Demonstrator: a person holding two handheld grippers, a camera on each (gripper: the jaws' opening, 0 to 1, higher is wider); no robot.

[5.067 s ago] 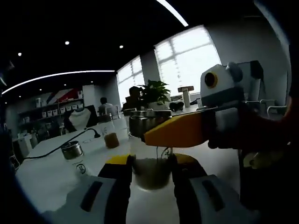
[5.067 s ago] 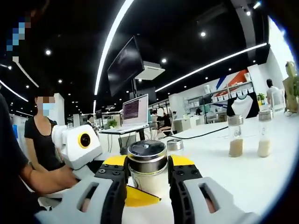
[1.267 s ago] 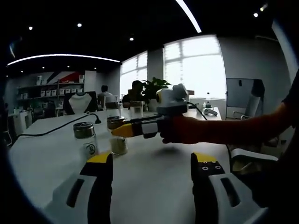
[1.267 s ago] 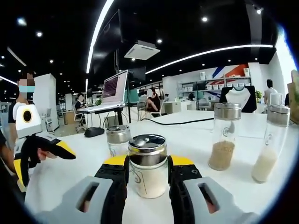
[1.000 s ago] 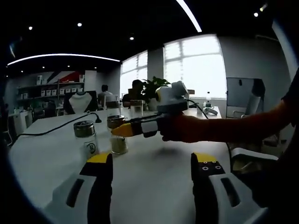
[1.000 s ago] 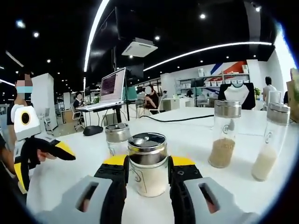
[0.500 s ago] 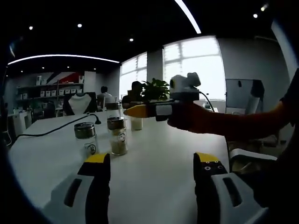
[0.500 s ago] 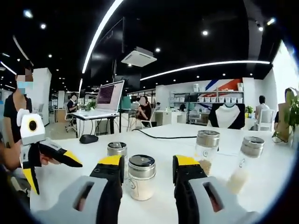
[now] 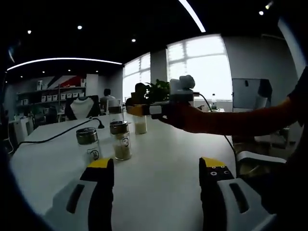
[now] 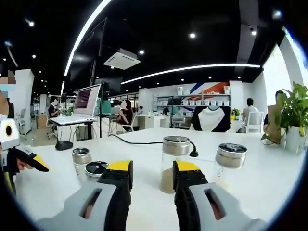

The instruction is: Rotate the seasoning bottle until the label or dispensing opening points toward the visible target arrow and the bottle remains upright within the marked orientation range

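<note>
One seasoning bottle (image 10: 96,170) beside right gripper (image 10: 149,179)

A black cable (image 10: 144,142) crosses the white table (image 10: 269,183); a potted plant (image 10: 291,115) stands at its edge

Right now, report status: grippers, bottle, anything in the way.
Left gripper open, empty, low over table. Right gripper open, empty, in the air. Bottle upright on table, free. Jar close beside it, apart.
</note>
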